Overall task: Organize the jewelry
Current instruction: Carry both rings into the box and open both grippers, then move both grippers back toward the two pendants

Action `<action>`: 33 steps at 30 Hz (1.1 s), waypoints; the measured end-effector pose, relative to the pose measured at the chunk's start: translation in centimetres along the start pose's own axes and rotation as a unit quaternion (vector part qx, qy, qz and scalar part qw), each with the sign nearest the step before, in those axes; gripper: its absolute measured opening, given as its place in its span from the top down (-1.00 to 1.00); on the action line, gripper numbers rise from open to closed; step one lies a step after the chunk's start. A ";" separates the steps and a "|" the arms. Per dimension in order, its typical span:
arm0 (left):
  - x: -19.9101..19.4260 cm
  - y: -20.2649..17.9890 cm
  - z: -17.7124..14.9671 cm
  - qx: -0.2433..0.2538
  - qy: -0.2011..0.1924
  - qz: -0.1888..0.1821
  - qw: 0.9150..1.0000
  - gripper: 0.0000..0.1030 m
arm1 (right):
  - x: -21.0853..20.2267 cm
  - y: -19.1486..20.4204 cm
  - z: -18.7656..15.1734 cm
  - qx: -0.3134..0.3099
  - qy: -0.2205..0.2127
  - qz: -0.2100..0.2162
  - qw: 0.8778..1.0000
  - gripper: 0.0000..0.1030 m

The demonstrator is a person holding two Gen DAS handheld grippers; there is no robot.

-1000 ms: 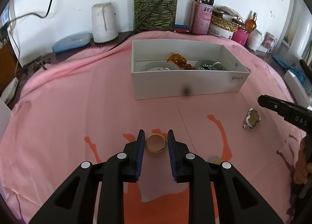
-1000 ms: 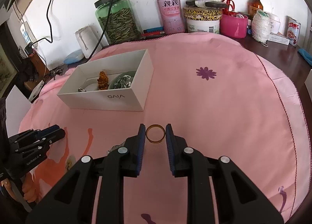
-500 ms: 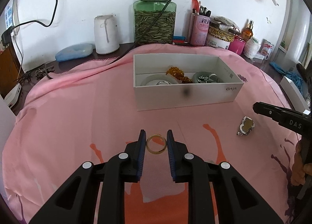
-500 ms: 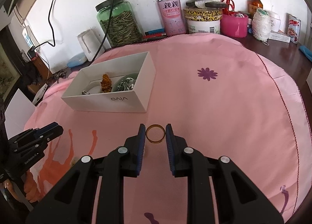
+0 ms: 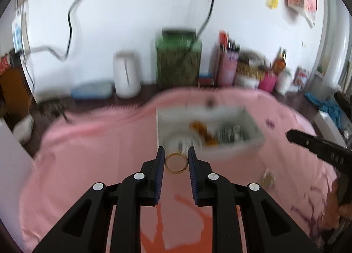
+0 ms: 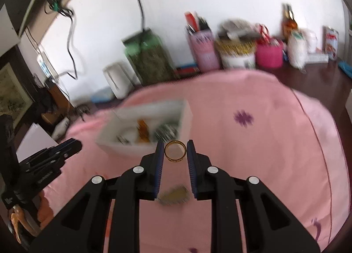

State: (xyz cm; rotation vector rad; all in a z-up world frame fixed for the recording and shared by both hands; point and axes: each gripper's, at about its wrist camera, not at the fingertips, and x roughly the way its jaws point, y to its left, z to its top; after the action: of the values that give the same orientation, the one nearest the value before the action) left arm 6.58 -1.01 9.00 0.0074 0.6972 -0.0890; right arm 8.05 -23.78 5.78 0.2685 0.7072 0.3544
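— rings first: we're pinching a gold ring in the left gripper, jaws clamped on its sides.
— and we're clamping a second gold ring in the right gripper, both hanging above the pink cloth, near the white box.

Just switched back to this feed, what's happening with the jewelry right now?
A person holds both grippers, each clamped on a gold ring: the left gripper on its ring, the right gripper on another ring. Both hang above the pink cloth, near the white box holding other jewelry. A pendant remains on the cloth.
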 end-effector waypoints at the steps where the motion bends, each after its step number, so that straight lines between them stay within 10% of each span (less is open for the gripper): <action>1: 0.0 -0.1 1.1 -0.005 -0.007 -0.003 1.000 0.58 | 0.0 0.9 1.1 -0.003 -0.006 0.005 1.000 0.60; 16: 9.2 0.0 1.7 -0.027 0.052 -0.026 0.998 0.57 | 9.5 3.1 1.6 -0.045 0.044 -0.025 0.998 0.56; 24: 6.4 -0.3 1.6 -0.020 0.011 -0.021 1.000 -0.28 | 5.7 2.1 2.2 -0.021 -0.003 -0.006 1.000 0.30; 33: 0.8 -1.1 -1.3 -0.001 -0.014 0.017 1.000 -0.87 | -1.7 3.6 1.1 -0.021 -0.081 0.011 0.996 -0.83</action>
State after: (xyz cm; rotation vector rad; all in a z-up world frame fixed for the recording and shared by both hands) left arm 6.25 -2.09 7.50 0.0157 0.6696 -0.0566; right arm 6.79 -21.39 8.91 0.2619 0.5381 0.3632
